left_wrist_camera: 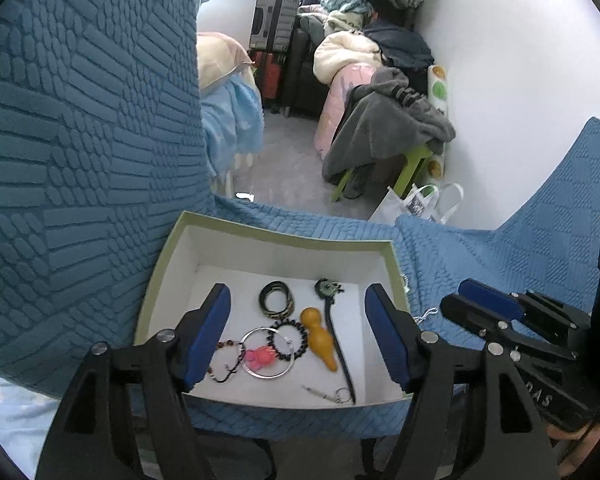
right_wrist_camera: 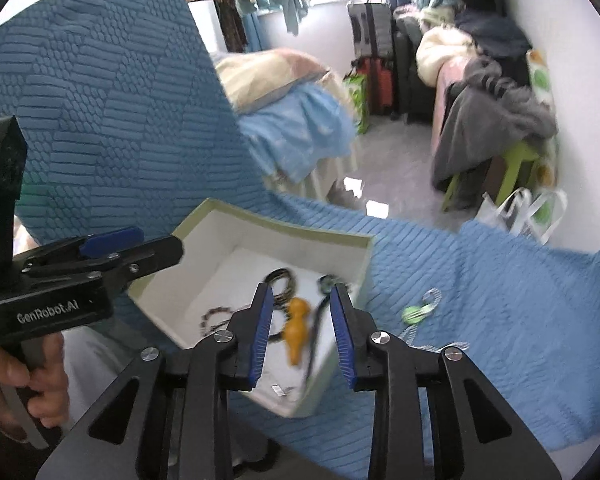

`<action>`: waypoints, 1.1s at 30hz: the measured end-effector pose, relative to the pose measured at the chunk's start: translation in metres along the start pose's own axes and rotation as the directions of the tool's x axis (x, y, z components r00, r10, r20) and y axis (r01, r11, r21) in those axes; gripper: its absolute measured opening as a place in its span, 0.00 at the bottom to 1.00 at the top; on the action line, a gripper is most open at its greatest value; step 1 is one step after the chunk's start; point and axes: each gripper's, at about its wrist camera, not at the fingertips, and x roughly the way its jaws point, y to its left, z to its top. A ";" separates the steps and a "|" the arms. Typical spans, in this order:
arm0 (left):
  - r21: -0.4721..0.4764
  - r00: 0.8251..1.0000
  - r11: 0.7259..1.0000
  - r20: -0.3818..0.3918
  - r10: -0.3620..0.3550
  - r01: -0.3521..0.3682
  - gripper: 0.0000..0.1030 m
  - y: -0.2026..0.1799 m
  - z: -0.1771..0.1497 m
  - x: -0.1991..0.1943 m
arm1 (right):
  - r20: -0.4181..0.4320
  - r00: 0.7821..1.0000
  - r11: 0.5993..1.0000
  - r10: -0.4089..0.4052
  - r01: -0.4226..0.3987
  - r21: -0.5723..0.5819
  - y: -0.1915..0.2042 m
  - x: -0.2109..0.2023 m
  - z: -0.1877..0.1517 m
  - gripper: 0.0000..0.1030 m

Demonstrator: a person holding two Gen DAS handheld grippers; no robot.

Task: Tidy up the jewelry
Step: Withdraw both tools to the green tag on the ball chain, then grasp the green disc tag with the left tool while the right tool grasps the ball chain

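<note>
left tool point(left_wrist_camera: 298, 332) jaws wide apart, empty, over the box point(left_wrist_camera: 276, 240); right tool point(right_wrist_camera: 302, 334) partly open, empty, over its near corner. most pieces already in: yellow gourd charm point(left_wrist_camera: 320, 338), beaded bracelet point(left_wrist_camera: 288, 340), metal hoop point(left_wrist_camera: 268, 354), black hairpin point(left_wrist_camera: 336, 336). a green trinket point(right_wrist_camera: 414, 312) lies outside on the quilted blue cover point(right_wrist_camera: 500, 300). box looks like stiff card.

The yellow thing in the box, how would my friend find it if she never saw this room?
Look for the white box with green sides sitting on the blue textured cover. Inside, right of the dark bead bracelet and touching the long black hair stick, lies the yellow gourd-shaped charm. It is the only smooth, solid yellow piece; the rest are rings, beads or thin sticks.
</note>
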 end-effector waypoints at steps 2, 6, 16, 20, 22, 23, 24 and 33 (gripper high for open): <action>-0.011 0.999 0.999 0.010 -0.031 0.031 0.68 -0.003 -0.003 0.003 | 0.012 1.000 1.000 -0.019 0.019 0.012 -0.014 -0.002 -0.002 0.27; 0.000 0.999 0.999 0.002 -0.035 0.035 0.67 -0.012 -0.007 0.011 | 0.015 0.997 0.996 -0.080 0.079 0.052 -0.046 0.000 -0.012 0.27; 0.006 0.992 0.993 -0.058 -0.114 0.115 0.53 -0.047 -0.018 0.041 | -0.109 0.989 0.989 -0.097 0.108 0.100 -0.100 0.061 -0.053 0.27; 0.018 0.986 0.990 -0.090 -0.139 0.142 0.39 -0.060 -0.021 0.053 | -0.170 0.982 0.990 -0.083 0.101 0.097 -0.111 0.087 -0.069 0.27; 0.032 0.983 0.988 -0.104 -0.149 0.153 0.34 -0.069 -0.021 0.058 | -0.187 0.978 0.989 -0.095 0.114 0.091 -0.117 0.098 -0.075 0.28; 0.037 0.983 0.987 -0.106 -0.151 0.156 0.31 -0.072 -0.021 0.060 | -0.198 0.975 0.990 -0.097 0.116 0.086 -0.121 0.102 -0.078 0.28; 0.043 0.983 0.987 -0.107 -0.152 0.157 0.30 -0.076 -0.021 0.062 | -0.201 0.975 0.990 -0.091 0.110 0.085 -0.122 0.105 -0.079 0.28; 0.029 0.982 0.989 -0.119 -0.143 0.148 0.25 -0.083 -0.019 0.073 | -0.158 0.987 1.000 -0.026 0.028 0.009 -0.115 0.119 -0.082 0.47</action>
